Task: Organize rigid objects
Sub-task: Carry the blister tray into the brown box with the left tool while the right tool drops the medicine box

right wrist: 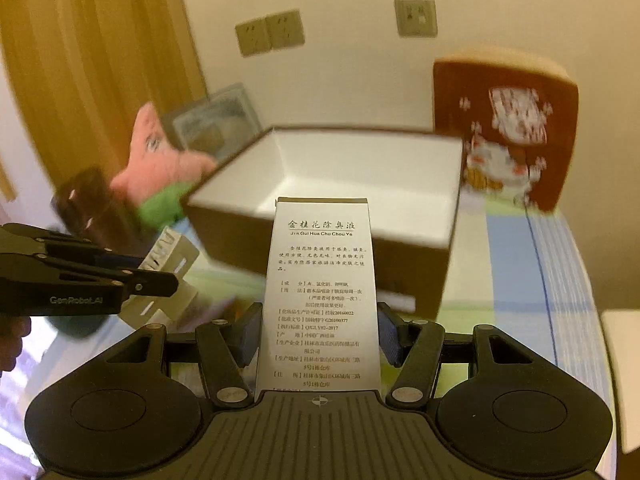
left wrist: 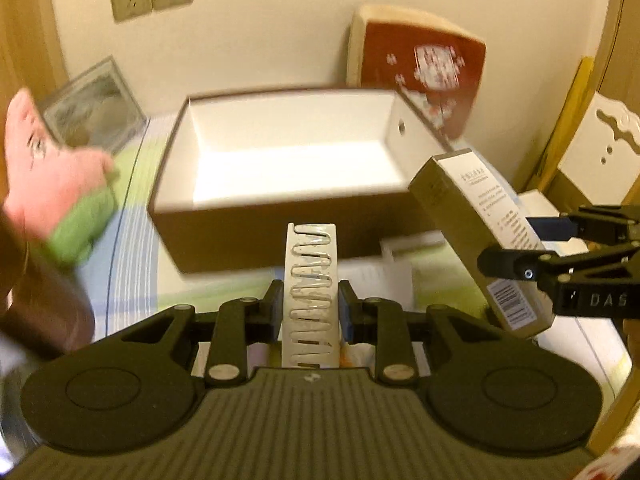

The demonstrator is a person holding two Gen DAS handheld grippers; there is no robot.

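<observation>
My left gripper (left wrist: 309,312) is shut on a flat white card with a zigzag row of clear vials (left wrist: 310,292), held upright above the table in front of an open brown box with a white inside (left wrist: 288,152). My right gripper (right wrist: 318,336) is shut on a tall white and gold carton with Chinese print (right wrist: 320,296), also held up in front of the box (right wrist: 360,176). In the left wrist view the carton (left wrist: 476,232) hangs tilted at the right in the right gripper (left wrist: 532,248). In the right wrist view the left gripper (right wrist: 156,276) holds the card (right wrist: 168,264) at the left.
A pink and green plush star (left wrist: 52,176) and a framed picture (left wrist: 96,108) stand left of the box. A red cushion with a cat print (right wrist: 508,128) leans on the wall behind it. A dark brown object (right wrist: 88,204) stands at the left. Papers (left wrist: 384,276) lie on the striped tablecloth.
</observation>
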